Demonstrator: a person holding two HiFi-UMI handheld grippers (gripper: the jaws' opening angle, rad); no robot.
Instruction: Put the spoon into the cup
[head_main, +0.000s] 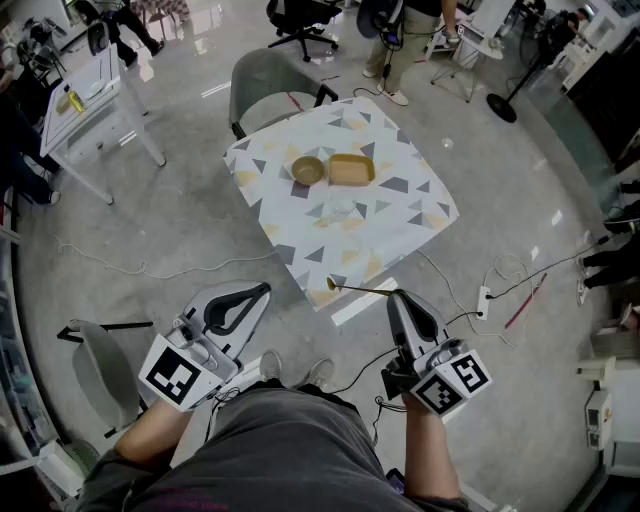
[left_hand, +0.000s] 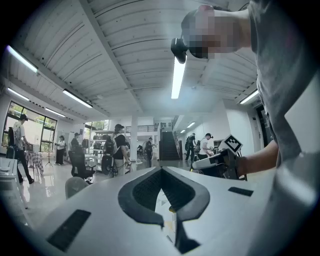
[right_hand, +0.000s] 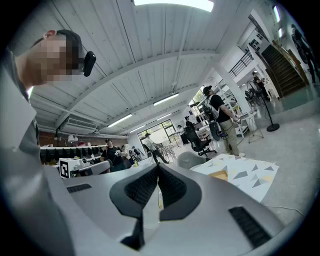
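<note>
Right gripper (head_main: 393, 296) is clamped on the handle end of the spoon (head_main: 360, 289); its own view shows the jaws pinched onto a thin metal strip. The spoon sticks out roughly level toward the table (head_main: 400, 205), with its bowl end at the near edge of the patterned cloth. The cup (head_main: 340, 207), a clear glass, stands upright mid-table, well apart from the spoon. Behind the cup are 2 more items side by side: a brown bowl (head_main: 307, 170) and a tan tray (head_main: 351, 169). Left gripper (head_main: 264, 290) is held low at the person's left, off the table, with its jaw tips closed together and nothing between them. A grey chair (head_main: 268, 82) sits at the far side of the table.
</note>
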